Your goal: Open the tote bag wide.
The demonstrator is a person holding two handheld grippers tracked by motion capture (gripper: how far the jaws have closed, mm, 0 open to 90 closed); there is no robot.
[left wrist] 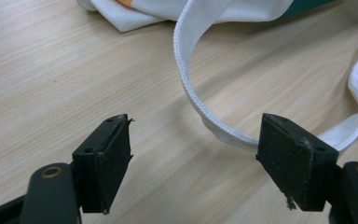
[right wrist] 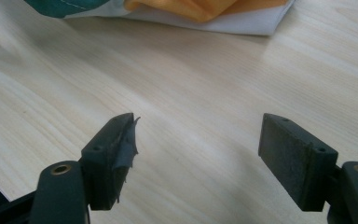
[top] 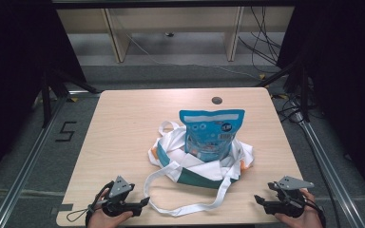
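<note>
A blue snack pouch (top: pixel 210 133) stands upright in a crumpled white tote bag (top: pixel 209 168) with green and orange parts, at the middle of the wooden table (top: pixel 123 133). One white strap (top: pixel 185 208) loops toward the near edge. My left gripper (top: pixel 146 201) rests near the front left, open, with nothing between its pads. In the left gripper view the strap (left wrist: pixel 186 84) curves just beyond the far jaw of the left gripper (left wrist: pixel 193 154). My right gripper (top: pixel 258 199) lies open at the front right. In the right gripper view the right gripper (right wrist: pixel 198 149) faces bare wood below the tote's hem (right wrist: pixel 200 9).
A round grommet (top: pixel 216 100) sits near the table's far edge. Metal rails run along both sides on the floor, with a "5" mark (top: pixel 65 131) at the left. Cables (top: pixel 261 42) and wooden legs stand behind the table.
</note>
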